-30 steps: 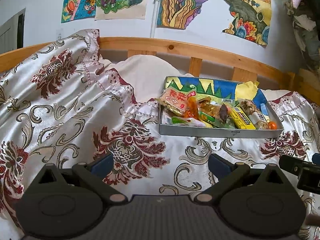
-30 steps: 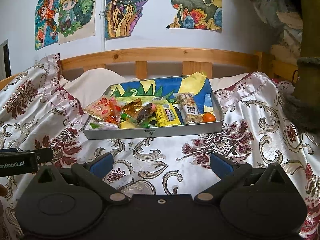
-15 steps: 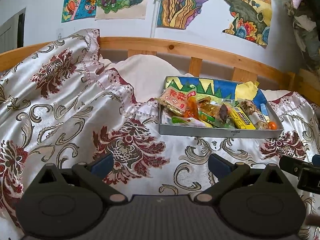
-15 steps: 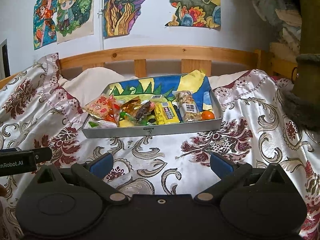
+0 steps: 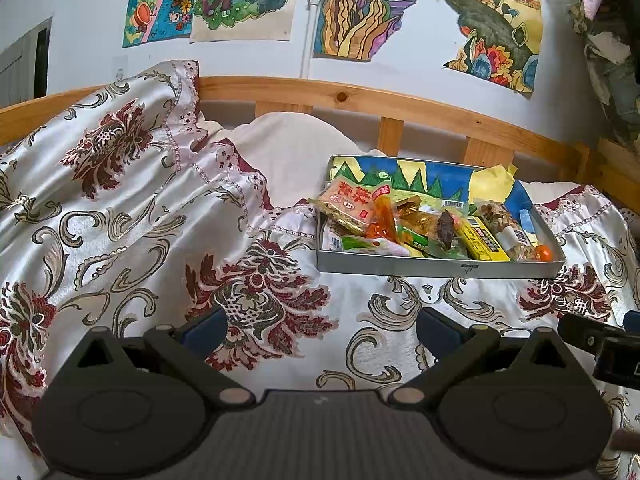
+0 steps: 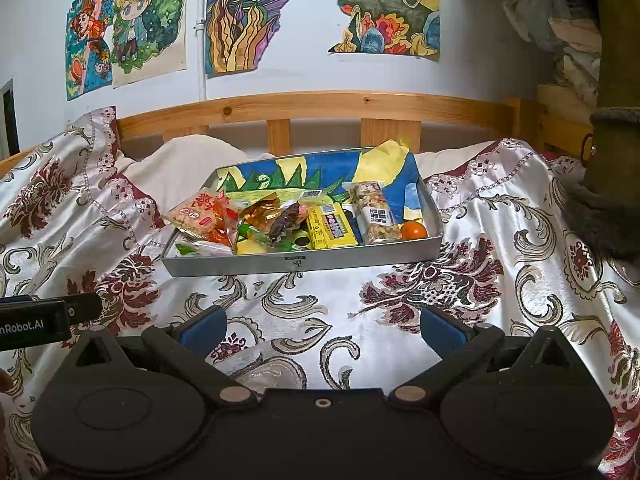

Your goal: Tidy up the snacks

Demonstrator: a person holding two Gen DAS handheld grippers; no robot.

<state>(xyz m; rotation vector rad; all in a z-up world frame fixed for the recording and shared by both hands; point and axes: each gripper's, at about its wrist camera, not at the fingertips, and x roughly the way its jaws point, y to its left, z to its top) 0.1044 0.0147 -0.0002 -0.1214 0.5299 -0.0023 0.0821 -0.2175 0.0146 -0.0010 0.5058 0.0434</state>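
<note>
On the patterned bedspread (image 6: 320, 300), the snack-filled metal tray (image 6: 304, 262) is now viewed slightly closer; both grippers, left (image 5: 320, 324) and right (image 6: 320, 324), are held spread and empty.

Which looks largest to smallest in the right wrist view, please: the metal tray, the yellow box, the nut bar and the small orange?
1. Metal tray, by far the largest.
2. Yellow box and nut bar look about alike; I would not rank them.
3. Small orange, the smallest.
</note>
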